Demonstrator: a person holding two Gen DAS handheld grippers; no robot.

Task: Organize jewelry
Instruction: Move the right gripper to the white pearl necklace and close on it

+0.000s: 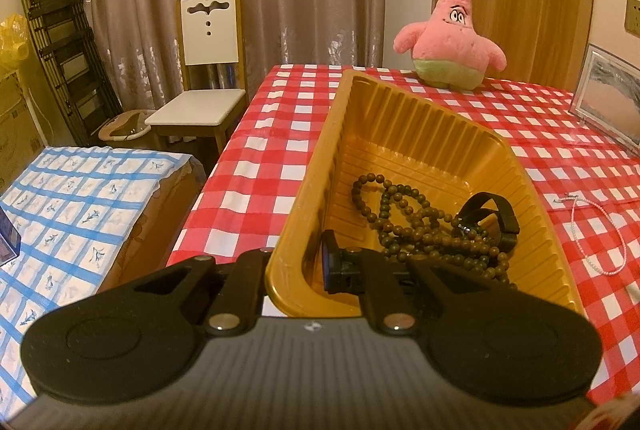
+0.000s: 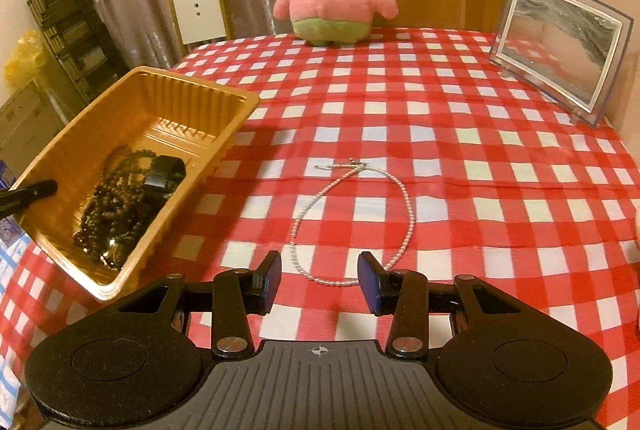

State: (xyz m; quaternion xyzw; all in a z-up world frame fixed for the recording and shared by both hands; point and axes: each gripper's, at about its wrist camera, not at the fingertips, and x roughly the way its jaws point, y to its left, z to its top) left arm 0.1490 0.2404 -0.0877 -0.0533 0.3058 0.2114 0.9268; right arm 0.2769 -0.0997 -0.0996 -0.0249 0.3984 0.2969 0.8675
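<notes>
Pearl-white bead necklace (image 2: 352,218) lies looped on the red-and-white checked tablecloth (image 2: 460,133), lower centre of your right view, between your right gripper's (image 2: 319,282) wide-open, empty jaws. Your left gripper (image 1: 296,262) is clamped on the ribbed golden plastic tray's (image 1: 316,165) wall (1 finger inside), beside dark wooden beads (image 1: 416,226).

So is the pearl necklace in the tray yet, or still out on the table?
Out. The pearl necklace lies looped on the checked tablecloth, apart from the gold tray, just ahead of the right gripper, whose jaws are open.
</notes>
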